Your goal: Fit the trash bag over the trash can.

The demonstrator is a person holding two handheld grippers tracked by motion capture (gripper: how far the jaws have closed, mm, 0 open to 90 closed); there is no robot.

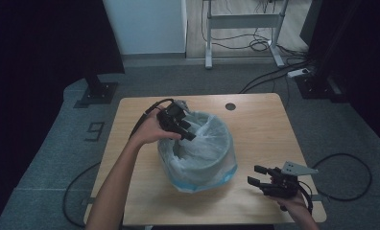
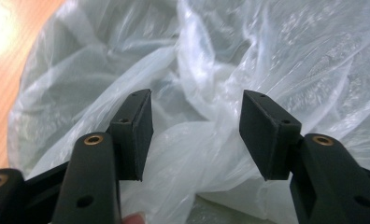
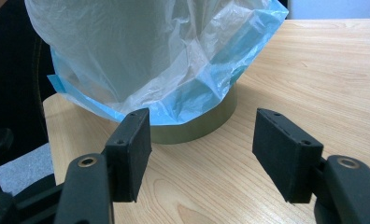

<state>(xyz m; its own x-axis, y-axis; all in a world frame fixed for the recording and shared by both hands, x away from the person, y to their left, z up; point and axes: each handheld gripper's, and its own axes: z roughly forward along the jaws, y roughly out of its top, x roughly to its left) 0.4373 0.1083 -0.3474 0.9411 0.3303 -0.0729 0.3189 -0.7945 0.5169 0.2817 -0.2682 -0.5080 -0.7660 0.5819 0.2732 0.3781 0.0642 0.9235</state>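
Observation:
A round bin (image 1: 197, 163) lined with a clear plastic bag (image 1: 202, 143) that has a blue hem stands in the middle of the wooden table (image 1: 255, 124). My left gripper (image 1: 187, 130) hangs over the bin's far left rim, pointing into the bag. In the left gripper view its jaws stand apart with nothing pinched, crumpled bag film (image 2: 197, 84) behind them. My right gripper (image 1: 256, 175) rests low over the table's near right part, open and pointing at the bin. In the right gripper view the bag's blue hem (image 3: 192, 100) and the bin's base (image 3: 206, 126) lie ahead of the empty jaws.
A small round hole (image 1: 230, 106) sits in the table's far side. Cables (image 1: 351, 191) trail on the grey floor to the right, and a desk frame (image 1: 243, 28) stands beyond the table. A black stand base (image 1: 98, 91) is at the far left.

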